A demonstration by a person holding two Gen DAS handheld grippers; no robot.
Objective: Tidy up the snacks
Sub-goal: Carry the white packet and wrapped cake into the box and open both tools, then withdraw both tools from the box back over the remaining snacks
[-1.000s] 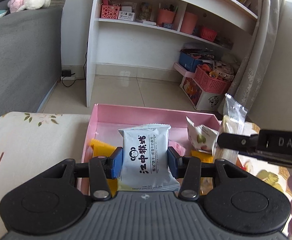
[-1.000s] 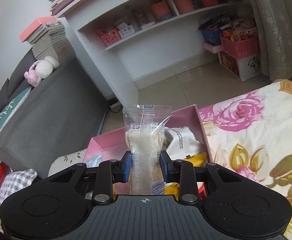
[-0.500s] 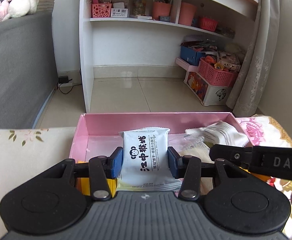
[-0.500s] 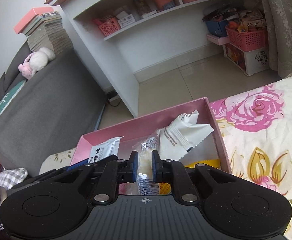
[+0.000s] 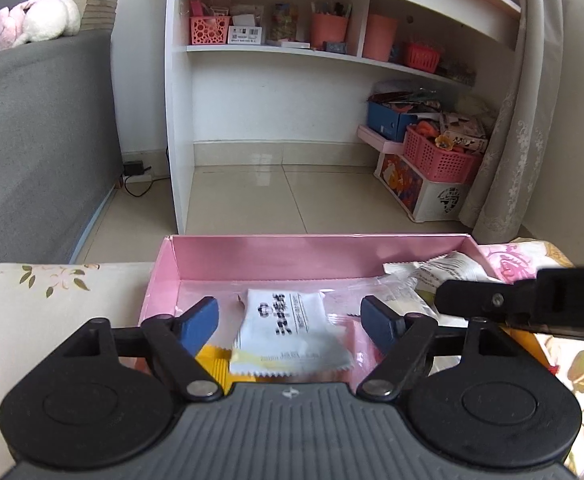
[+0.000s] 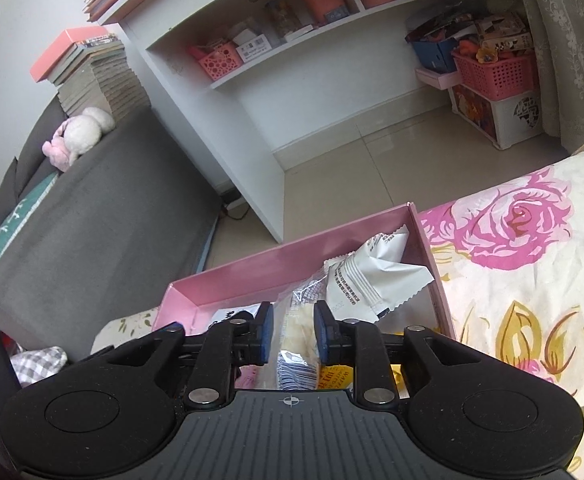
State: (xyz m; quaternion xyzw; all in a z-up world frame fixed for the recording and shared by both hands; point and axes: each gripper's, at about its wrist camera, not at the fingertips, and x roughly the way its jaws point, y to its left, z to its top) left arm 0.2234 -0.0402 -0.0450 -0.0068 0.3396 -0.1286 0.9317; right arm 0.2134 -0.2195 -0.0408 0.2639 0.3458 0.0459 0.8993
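Note:
A pink box [image 5: 316, 256] sits on the floral cloth and holds several snack packets. A white packet with black lettering [image 5: 287, 328] lies flat in it. My left gripper [image 5: 287, 312] hovers over that packet; its jaws are opening and stand clear of it on both sides. My right gripper [image 6: 292, 320] is down in the same pink box [image 6: 251, 276]. A clear packet with a pale pastry [image 6: 298, 340] is between its blue pads, which still touch it as the jaws start opening. The right gripper's black finger [image 5: 492, 300] reaches in from the right.
A crinkled white packet [image 6: 372, 280] leans in the box's right corner, with yellow [image 5: 211, 360] and pink [image 5: 364, 344] packets underneath. The floral cloth [image 6: 512, 300] spreads to the right. Beyond the box are tiled floor, a white shelf unit [image 5: 292, 100], a grey sofa [image 5: 31, 140] and pink baskets [image 5: 440, 152].
My left jaws have spread and the white packet has dropped flat into the box. The right gripper brought the clear packet down from upright into the box, and its jaws are slightly wider than before.

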